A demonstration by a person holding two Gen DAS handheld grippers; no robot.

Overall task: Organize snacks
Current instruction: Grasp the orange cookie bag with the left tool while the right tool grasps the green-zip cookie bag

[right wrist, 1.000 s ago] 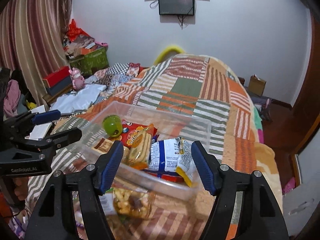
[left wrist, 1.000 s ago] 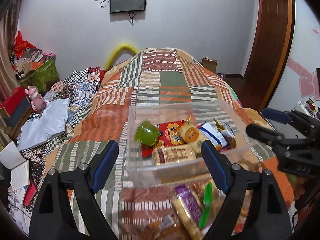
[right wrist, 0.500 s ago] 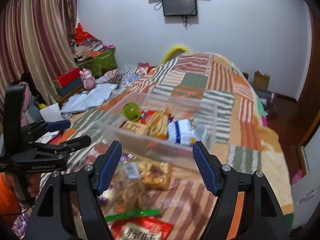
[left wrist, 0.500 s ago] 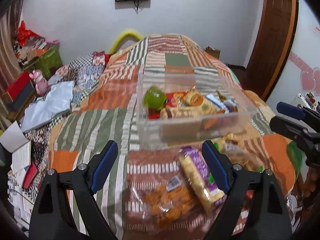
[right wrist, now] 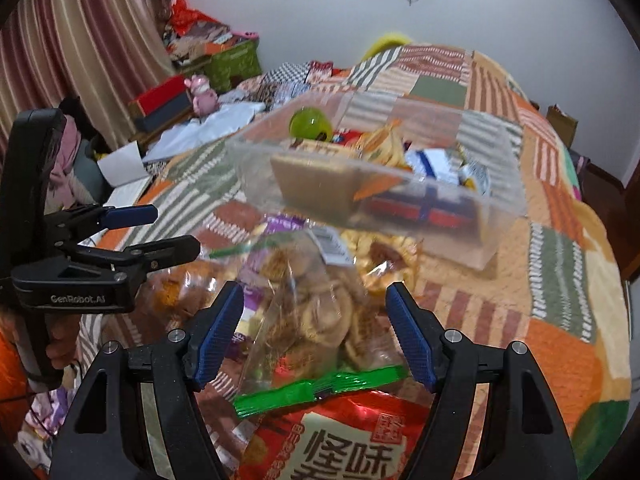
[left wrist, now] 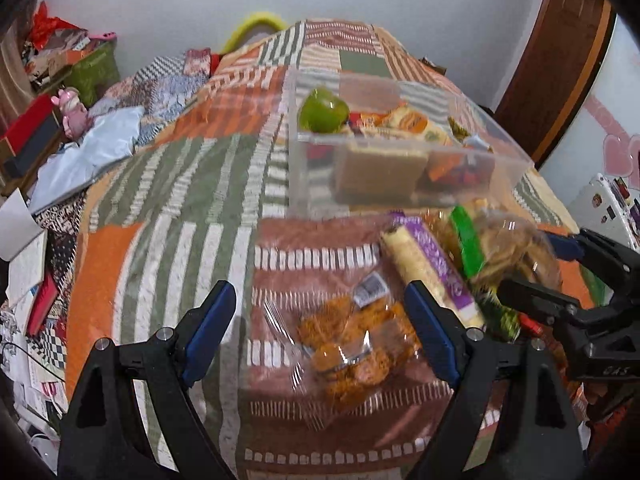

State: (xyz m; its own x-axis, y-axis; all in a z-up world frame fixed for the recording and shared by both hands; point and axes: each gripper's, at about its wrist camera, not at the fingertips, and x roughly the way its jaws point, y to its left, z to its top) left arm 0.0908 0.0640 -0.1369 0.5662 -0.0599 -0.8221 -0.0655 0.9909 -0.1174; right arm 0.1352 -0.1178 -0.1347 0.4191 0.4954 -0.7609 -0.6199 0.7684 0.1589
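A clear plastic bin (left wrist: 400,172) sits on the patchwork bed, holding a green round container (left wrist: 323,111) and several snack packs; it also shows in the right wrist view (right wrist: 380,184). In front of it lie loose snacks. My left gripper (left wrist: 320,328) is open and empty, low over a clear bag of orange-brown snacks (left wrist: 352,344), with a purple wafer-roll pack (left wrist: 432,276) to its right. My right gripper (right wrist: 316,328) is open and empty, straddling a clear bag of round biscuits (right wrist: 316,312) with a green seal. A red snack bag (right wrist: 340,440) lies under it.
The patchwork quilt (left wrist: 172,184) covers the bed. Clothes, papers and boxes (left wrist: 60,132) crowd its left side. A wooden door (left wrist: 560,48) stands at the right. The left gripper shows at the left in the right wrist view (right wrist: 160,232).
Both grippers have pulled back from the bin and dropped lower over the loose snack bags in front of it. Both stay open and empty.
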